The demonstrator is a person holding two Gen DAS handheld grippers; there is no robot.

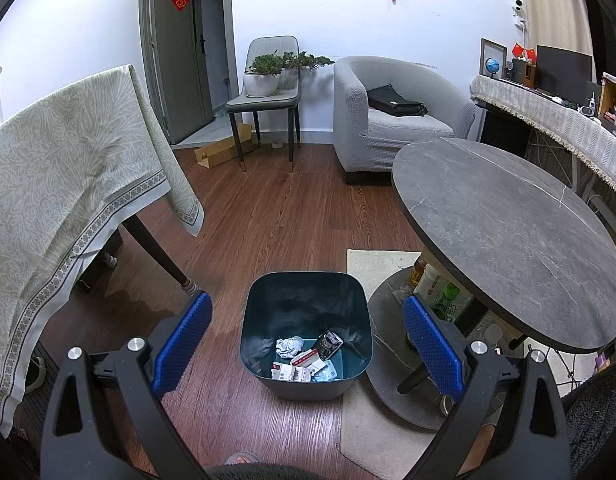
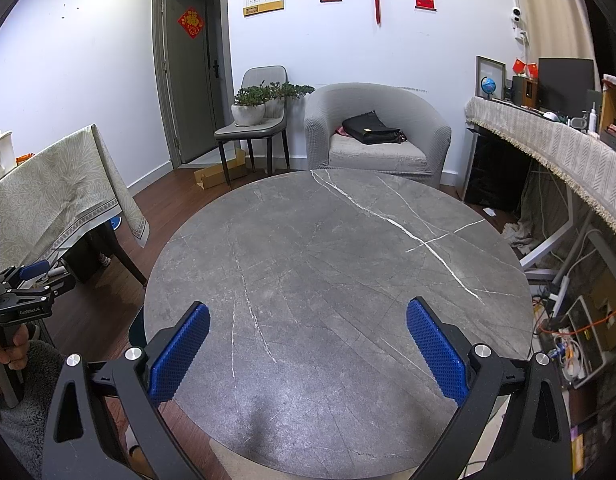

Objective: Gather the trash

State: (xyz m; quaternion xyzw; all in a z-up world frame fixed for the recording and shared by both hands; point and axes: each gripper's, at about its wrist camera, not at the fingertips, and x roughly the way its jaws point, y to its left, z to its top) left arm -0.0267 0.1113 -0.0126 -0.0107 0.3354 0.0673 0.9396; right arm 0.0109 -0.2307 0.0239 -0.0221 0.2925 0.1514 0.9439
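Note:
A dark teal trash bin [image 1: 267,300] stands on the wood floor beside the round grey marble table [image 1: 508,224]. In the bin lie a crumpled white paper [image 1: 287,346], a crushed can [image 1: 328,345] and flattened cartons [image 1: 297,368]. My left gripper [image 1: 305,340] is open and empty, held above the bin. My right gripper [image 2: 308,350] is open and empty above the bare round table top [image 2: 328,264]. The left gripper also shows at the left edge of the right wrist view [image 2: 27,284], held in a hand.
A table with a patterned cloth [image 1: 59,168] stands at the left. A grey armchair [image 1: 388,120] with a black bag [image 1: 394,102] and a chair with potted plants [image 1: 267,80] stand at the back. Bottles [image 1: 436,288] sit under the round table. A cluttered desk [image 2: 568,152] runs along the right.

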